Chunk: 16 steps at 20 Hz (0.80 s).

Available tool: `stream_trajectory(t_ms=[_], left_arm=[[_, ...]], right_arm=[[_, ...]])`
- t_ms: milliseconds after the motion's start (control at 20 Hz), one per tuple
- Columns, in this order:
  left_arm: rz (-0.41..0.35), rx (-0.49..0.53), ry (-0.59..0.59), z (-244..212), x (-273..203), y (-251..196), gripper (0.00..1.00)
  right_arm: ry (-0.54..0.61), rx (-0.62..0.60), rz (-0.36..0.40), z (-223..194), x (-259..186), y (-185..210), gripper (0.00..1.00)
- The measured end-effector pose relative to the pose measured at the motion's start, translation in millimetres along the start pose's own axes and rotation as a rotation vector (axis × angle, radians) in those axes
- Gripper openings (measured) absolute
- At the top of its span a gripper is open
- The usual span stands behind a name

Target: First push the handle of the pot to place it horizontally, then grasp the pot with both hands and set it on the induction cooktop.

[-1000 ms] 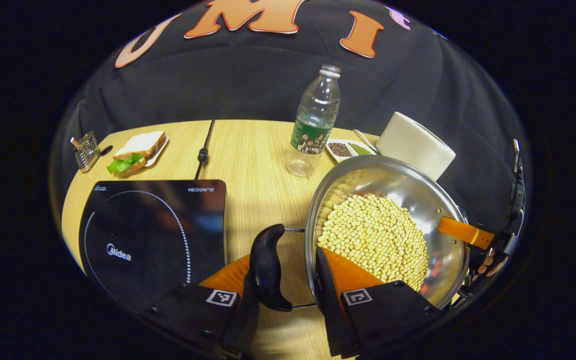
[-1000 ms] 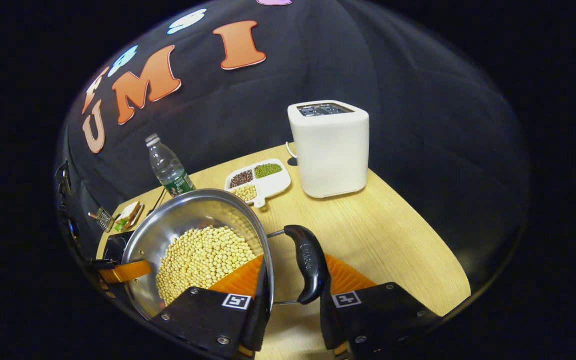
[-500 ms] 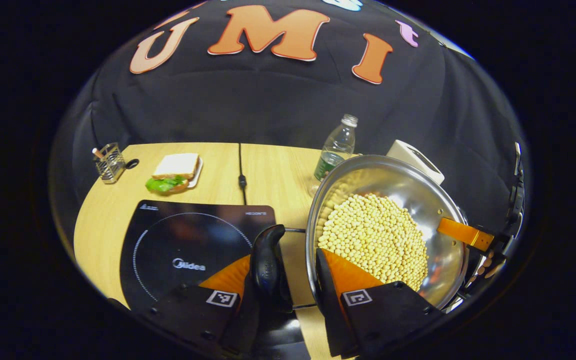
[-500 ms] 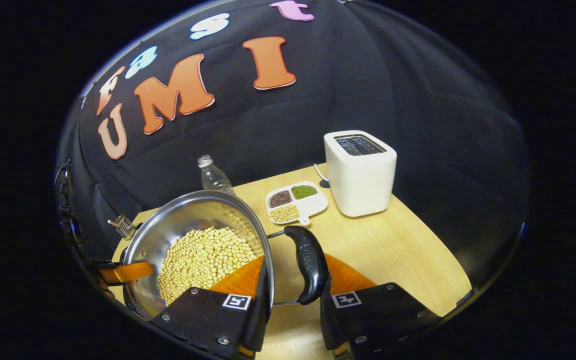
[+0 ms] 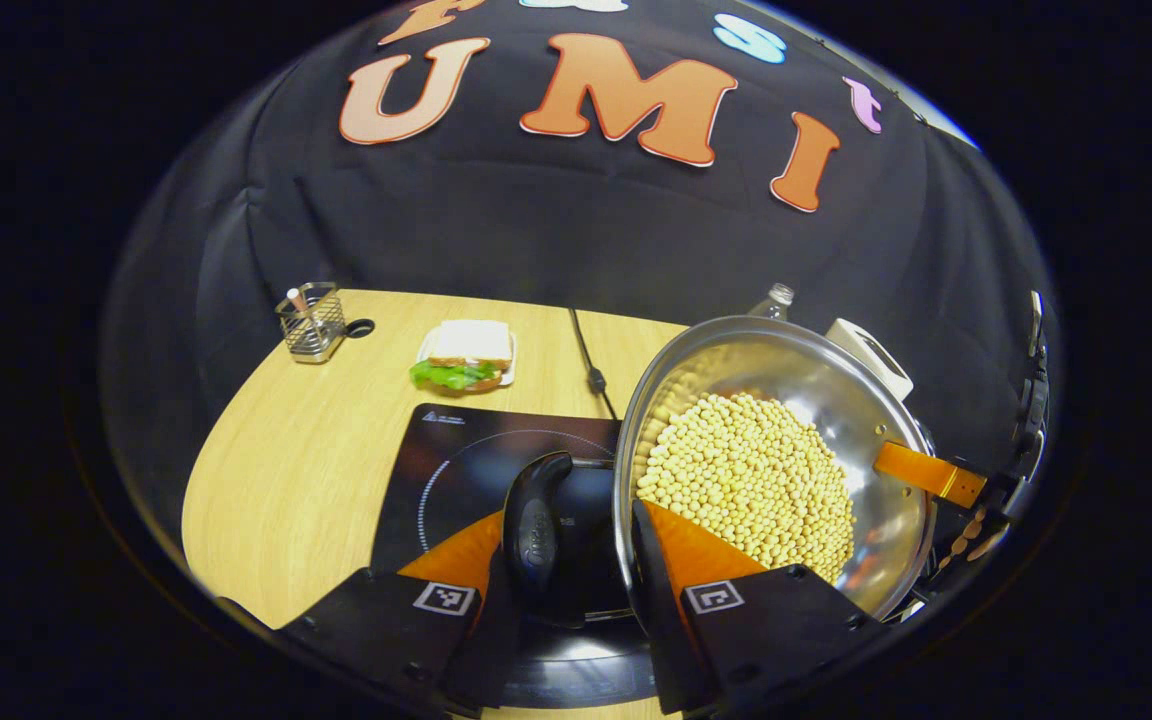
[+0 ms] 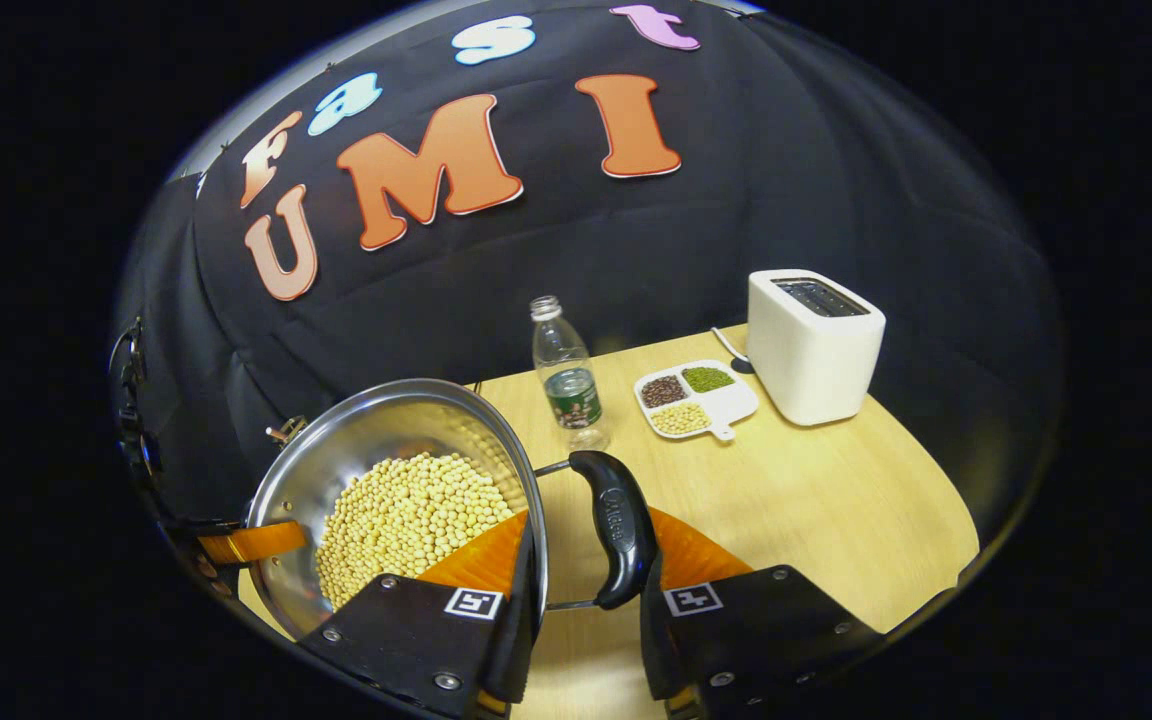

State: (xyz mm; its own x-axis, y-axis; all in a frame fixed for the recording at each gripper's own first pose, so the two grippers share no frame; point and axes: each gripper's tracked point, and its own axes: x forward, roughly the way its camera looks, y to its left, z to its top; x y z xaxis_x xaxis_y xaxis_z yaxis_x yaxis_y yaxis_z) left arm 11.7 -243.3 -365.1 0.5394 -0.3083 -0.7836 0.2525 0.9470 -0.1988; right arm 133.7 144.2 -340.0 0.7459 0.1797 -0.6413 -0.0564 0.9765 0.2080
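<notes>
The pot (image 5: 786, 440), steel and full of pale beans (image 5: 746, 480), is hanging in the air between the two grippers, its left part over the induction cooktop (image 5: 466, 460); whether its base is touching the glass I cannot tell; the left gripper (image 5: 576, 560) is holding the pot by the rim, w/ one finger inside over the beans and the other outside past the black side handle (image 5: 536, 520), jaws narrow, both fingers pressing; the right gripper (image 6: 581, 570) is doing the same on the opposite side, one finger inside the pot (image 6: 386, 470), the other behind the second black handle (image 6: 616, 525), jaws narrow and gripping; in the left gripper view the far gripper's finger (image 5: 926, 470) is showing at the pot's far rim.

The cooktop is lying near the front edge of the table (image 5: 316, 470), its cable (image 5: 586, 350) running to the back edge; behind it a sandwich on a small plate (image 5: 466, 355); at the back left corner a wire holder (image 5: 311, 320); in the right gripper view a water bottle (image 6: 566, 375) is standing near the back edge, beside it a divided dish w/ grains (image 6: 696, 400), then a white toaster (image 6: 816, 345) at the back right corner.
</notes>
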Motion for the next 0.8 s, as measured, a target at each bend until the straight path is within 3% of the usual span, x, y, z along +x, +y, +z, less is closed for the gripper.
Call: stream_trajectory(t_ms=[500, 800], left_arm=[[0.076, -0.068, 0.029, -16.9, -9.8, 99.6, 0.61], [0.097, -0.1, 0.066, -33.7, 9.8, 134.2, 0.59]], right_arm=[[0.073, -0.03, 0.052, -40.4, 24.9, 79.3, 0.45], [0.133, -0.033, 0.046, -68.5, 44.5, 101.1, 0.45]])
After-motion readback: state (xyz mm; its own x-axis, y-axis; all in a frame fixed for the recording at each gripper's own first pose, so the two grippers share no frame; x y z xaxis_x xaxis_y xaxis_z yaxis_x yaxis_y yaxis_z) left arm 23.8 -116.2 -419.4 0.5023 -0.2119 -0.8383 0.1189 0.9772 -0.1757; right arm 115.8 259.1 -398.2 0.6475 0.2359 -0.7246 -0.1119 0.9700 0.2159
